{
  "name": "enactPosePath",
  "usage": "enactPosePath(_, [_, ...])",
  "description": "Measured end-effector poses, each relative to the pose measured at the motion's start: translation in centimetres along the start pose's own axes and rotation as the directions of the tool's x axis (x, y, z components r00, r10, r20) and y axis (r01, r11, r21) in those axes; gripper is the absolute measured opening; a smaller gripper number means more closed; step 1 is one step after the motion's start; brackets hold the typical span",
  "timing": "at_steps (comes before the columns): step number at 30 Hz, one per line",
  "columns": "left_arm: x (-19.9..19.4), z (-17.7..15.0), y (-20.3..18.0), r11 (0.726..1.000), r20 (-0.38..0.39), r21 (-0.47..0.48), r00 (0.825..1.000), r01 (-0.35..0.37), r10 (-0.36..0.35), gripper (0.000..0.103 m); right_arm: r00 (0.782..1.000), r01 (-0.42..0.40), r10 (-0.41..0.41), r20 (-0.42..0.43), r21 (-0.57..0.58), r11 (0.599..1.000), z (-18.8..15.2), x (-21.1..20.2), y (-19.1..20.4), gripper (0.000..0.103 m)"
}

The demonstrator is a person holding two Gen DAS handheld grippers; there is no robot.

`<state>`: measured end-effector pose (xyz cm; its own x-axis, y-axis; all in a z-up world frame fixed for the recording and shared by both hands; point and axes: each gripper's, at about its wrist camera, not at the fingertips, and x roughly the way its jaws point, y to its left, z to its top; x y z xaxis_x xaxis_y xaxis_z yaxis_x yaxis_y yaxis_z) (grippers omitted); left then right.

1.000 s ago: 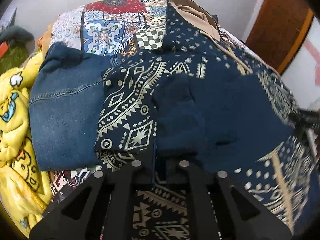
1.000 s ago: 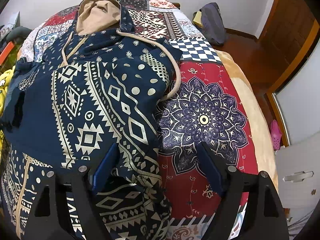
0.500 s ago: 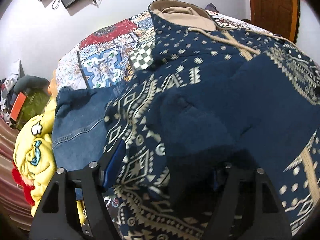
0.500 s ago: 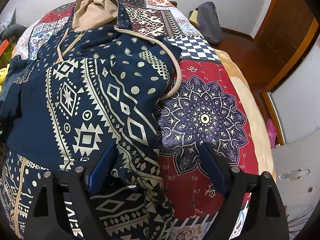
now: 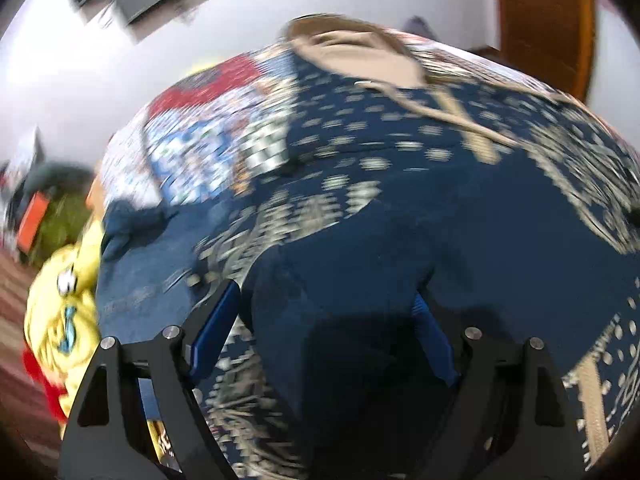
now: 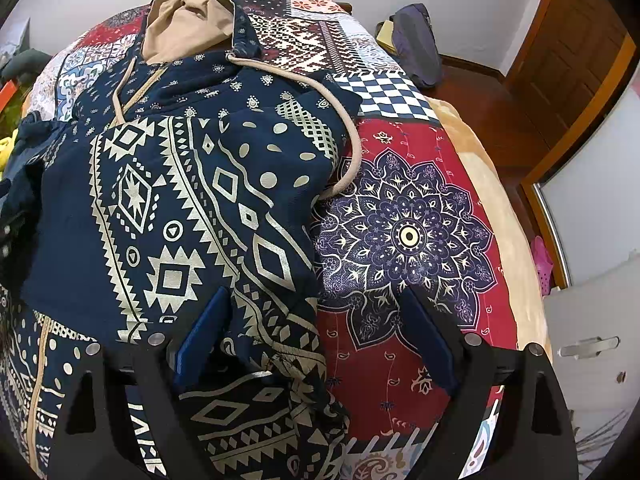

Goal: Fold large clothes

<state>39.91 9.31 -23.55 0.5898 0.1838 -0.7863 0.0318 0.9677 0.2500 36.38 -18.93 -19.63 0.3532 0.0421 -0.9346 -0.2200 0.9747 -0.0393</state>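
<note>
The left hand-held gripper (image 5: 324, 320) has its jaws apart, with a plain navy fold of the hoodie (image 6: 168, 200) lying between them and just ahead (this view is blurred). The hoodie runs lengthwise away from both grippers, with the hood (image 6: 188, 20) at the far end. The right hand-held gripper (image 6: 316, 332), also apart, straddles the hoodie's right edge on the bed (image 6: 408, 236), so it seems nearer to that side fold.

The left wrist view was smeared by motion blur, the hoodie (image 5: 400, 208) print streaked, with a dark shadow between the gripper fingers. The right wrist view was sharp and evenly lit. Both bulged at their vignetted edges.
</note>
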Motion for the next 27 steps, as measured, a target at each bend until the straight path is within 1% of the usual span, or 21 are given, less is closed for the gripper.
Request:
enactPosePath(2, [0.4, -0.8, 3.6, 0.995, -0.022, -0.099, 0.999, -0.027, 0.025, 0.084, 1.0, -0.004, 0.004, 0.001, 0.002, 1.0, 0.0, 0.0, -0.1, 0.086])
enactPosePath(4, [0.7, -1.7, 6.5, 0.984, -0.041, -0.166, 0.998, -0.057, 0.051, 0.084, 1.0, -0.006, 0.006, 0.002, 0.002, 1.0, -0.1, 0.0, -0.1, 0.087])
enactPosePath(6, [0.9, -3.2, 10.0, 0.967, -0.072, -0.239, 0.995, -0.09, 0.074, 0.084, 1.0, -0.006, 0.006, 0.003, 0.002, 1.0, -0.1, 0.0, -0.1, 0.087])
enactPosePath(7, [0.9, -4.2, 12.2, 0.954, -0.091, -0.285, 0.993, -0.097, 0.073, 0.084, 1.0, -0.005, 0.005, 0.003, 0.003, 1.0, -0.1, 0.0, -0.1, 0.087])
enactPosePath(8, [0.9, -5.0, 13.8, 0.943, -0.105, -0.317, 0.992, -0.102, 0.072, 0.084, 1.0, -0.005, 0.005, 0.003, 0.002, 1.0, -0.1, 0.0, -0.1, 0.087])
enactPosePath(11, [0.4, -7.6, 17.4, 0.922, -0.14, -0.363, 0.986, -0.132, 0.086, 0.084, 1.0, -0.003, 0.003, 0.003, 0.002, 1.0, 0.0, 0.1, -0.2, 0.088])
enactPosePath(13, [0.0, -8.7, 18.5, 0.919, -0.159, -0.365, 0.982, -0.151, 0.098, 0.084, 1.0, -0.002, 0.002, -0.001, 0.001, 1.0, 0.0, 0.1, -0.2, 0.087])
enactPosePath(15, [-0.6, -9.6, 19.5, 0.918, -0.168, -0.37, 0.982, -0.145, 0.087, 0.084, 1.0, 0.0, 0.0, -0.014, 0.002, 1.0, 0.3, 0.0, -0.1, 0.087])
enactPosePath(17, [-1.8, -9.8, 20.0, 0.917, -0.15, -0.386, 0.988, -0.1, 0.045, 0.084, 0.999, 0.0, 0.0, -0.039, 0.006, 1.0, 0.9, -0.2, -0.2, 0.087])
enactPosePath(19, [-2.7, -9.4, 20.0, 0.919, -0.123, -0.389, 0.992, -0.066, 0.019, 0.084, 0.999, 0.003, -0.004, -0.036, -0.005, 1.0, 1.5, -0.9, 0.0, 0.087])
enactPosePath(21, [-4.1, -7.9, 19.3, 0.929, -0.079, -0.369, 0.997, -0.031, 0.001, 0.084, 1.0, 0.022, -0.022, -0.009, -0.039, 0.999, 2.4, -2.0, 0.4, 0.087])
enactPosePath(24, [-5.6, -5.2, 17.9, 0.94, -0.019, -0.341, 0.999, 0.024, -0.032, 0.084, 0.997, 0.052, -0.047, 0.062, -0.098, 0.994, 4.0, -4.4, 1.2, 0.087])
enactPosePath(27, [-6.8, -1.4, 15.9, 0.945, 0.045, -0.312, 0.995, 0.101, -0.091, 0.084, 0.99, 0.048, -0.03, 0.137, -0.129, 0.99, 6.0, -6.5, 1.9, 0.087])
